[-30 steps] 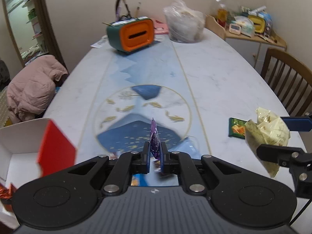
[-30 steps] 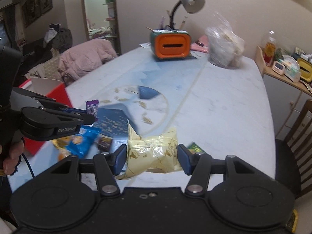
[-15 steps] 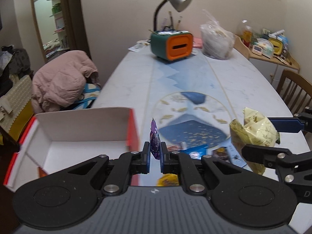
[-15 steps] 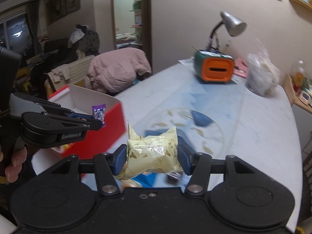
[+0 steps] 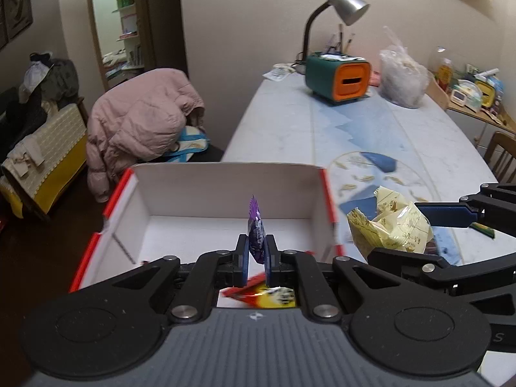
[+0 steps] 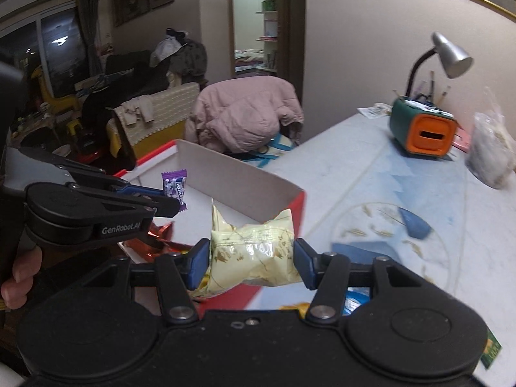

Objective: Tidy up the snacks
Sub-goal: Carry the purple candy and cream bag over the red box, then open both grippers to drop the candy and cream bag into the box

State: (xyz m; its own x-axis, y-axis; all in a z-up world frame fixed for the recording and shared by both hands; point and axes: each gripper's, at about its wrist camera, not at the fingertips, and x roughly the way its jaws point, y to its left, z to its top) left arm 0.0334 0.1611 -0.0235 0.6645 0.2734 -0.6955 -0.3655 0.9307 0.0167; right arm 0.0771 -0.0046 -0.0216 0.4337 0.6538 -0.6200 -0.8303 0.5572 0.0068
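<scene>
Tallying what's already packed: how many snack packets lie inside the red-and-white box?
1 visible: a red-and-yellow packet on the red-and-white box floor at its near end. The grippers block part of the floor, so more may be hidden.

Both views ride on hand-held grippers and look forward and down along their fingers, from close above the near end of the table (image 5: 419, 142). The left wrist view faces straight into the open red-and-white box (image 5: 225, 190); the right wrist view looks from just right of it, across the box (image 6: 238, 177). Both share the box, the table, the far orange-fronted holder (image 5: 338, 79) and desk lamp (image 6: 448, 54).
</scene>
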